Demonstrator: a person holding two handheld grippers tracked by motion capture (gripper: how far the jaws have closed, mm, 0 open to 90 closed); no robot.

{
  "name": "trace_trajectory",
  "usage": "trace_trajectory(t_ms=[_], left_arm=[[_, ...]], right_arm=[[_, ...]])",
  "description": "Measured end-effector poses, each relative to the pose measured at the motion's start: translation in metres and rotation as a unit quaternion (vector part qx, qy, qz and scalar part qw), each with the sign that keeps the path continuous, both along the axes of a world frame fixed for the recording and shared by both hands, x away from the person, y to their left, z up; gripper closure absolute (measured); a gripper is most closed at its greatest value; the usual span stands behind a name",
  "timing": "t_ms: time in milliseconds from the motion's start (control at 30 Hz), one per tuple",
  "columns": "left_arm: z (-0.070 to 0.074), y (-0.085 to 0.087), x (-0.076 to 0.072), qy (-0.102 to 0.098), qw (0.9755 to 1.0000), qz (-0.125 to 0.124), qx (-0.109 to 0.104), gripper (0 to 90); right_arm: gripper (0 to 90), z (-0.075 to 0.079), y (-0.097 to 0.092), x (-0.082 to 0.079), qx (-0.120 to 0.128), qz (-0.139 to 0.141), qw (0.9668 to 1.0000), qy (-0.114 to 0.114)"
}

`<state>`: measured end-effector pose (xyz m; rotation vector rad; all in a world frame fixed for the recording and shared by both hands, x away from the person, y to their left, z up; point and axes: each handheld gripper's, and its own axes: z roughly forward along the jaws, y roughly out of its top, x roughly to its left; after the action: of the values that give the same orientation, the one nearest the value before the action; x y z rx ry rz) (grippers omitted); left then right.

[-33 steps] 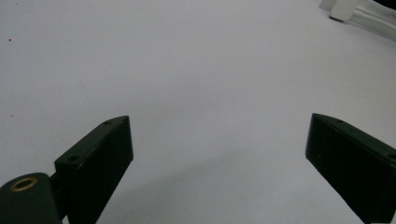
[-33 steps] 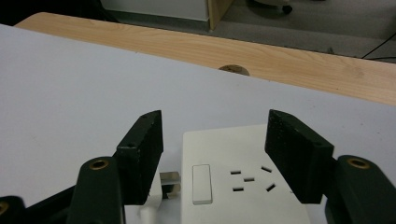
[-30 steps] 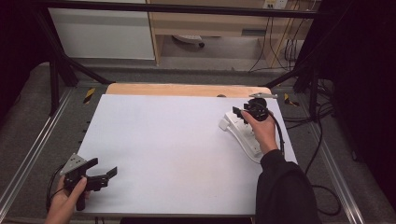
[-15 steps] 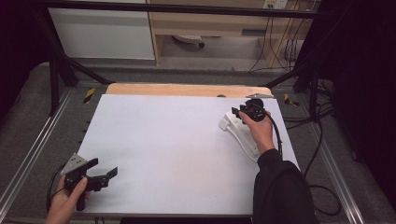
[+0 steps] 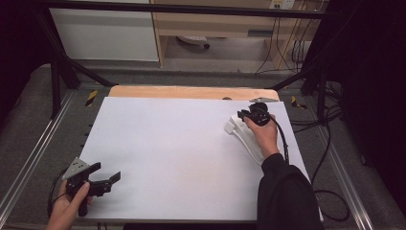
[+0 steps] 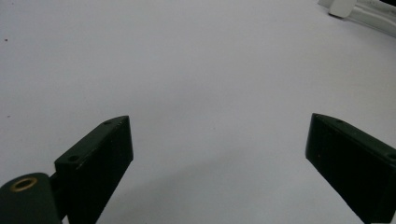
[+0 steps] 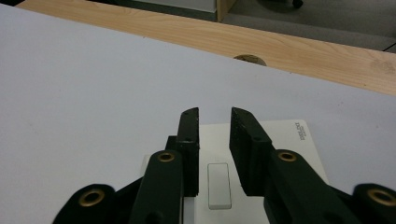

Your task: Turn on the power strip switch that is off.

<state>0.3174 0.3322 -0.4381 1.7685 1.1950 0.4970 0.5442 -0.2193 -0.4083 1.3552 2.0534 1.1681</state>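
Note:
A white power strip (image 5: 247,139) lies on the right side of the white board, and its far end shows in the left gripper view (image 6: 355,9). My right gripper (image 5: 245,115) is held over that far end. In the right gripper view the right gripper (image 7: 215,114) has its jaws a narrow gap apart, with nothing between them. They hover just above the strip's white rocker switch (image 7: 218,185). My left gripper (image 5: 109,171) rests at the board's near left corner. Seen from its own camera, the left gripper (image 6: 219,140) is wide open over bare board.
The white board (image 5: 182,153) lies on a wooden tabletop (image 5: 191,92), which shows along the far edge with a round hole (image 7: 249,59). Metal rails run down both sides. Black cables (image 5: 330,143) trail off the right side. A white cabinet (image 5: 105,33) stands behind.
The right gripper has shifted very slightly over the strip's far end. The left gripper has not moved.

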Motion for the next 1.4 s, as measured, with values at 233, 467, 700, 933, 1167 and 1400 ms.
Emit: trace_trajectory(t_ms=[233,467,700,933,1167,1400], left_arm=[[0.0,0.0,0.0,0.0,1.0,0.0,0.0,7.4],[0.0,0.0,0.0,0.0,1.0,0.0,0.001,7.5],[0.0,0.0,0.0,0.0,1.0,0.0,0.001,7.4],[0.0,0.0,0.0,0.001,1.0,0.0,0.001,7.4],[0.0,0.0,0.0,0.0,1.0,0.0,0.002,7.4],[0.0,0.0,0.0,0.001,1.0,0.0,0.002,7.4]], right_arm=[[83.7,-0.003,-0.002,-0.001,-0.007,0.003,1.0,0.005],[88.6,-0.006,-0.002,-0.003,-0.016,0.006,0.9998,0.012],[90.0,-0.01,-0.003,-0.004,-0.019,0.005,0.9995,0.024],[90.0,-0.016,-0.006,-0.006,-0.025,0.003,0.9991,0.033],[90.0,-0.018,-0.007,-0.007,-0.03,0.004,0.9989,0.036],[90.0,-0.019,-0.006,-0.007,-0.033,0.006,0.9986,0.04]])
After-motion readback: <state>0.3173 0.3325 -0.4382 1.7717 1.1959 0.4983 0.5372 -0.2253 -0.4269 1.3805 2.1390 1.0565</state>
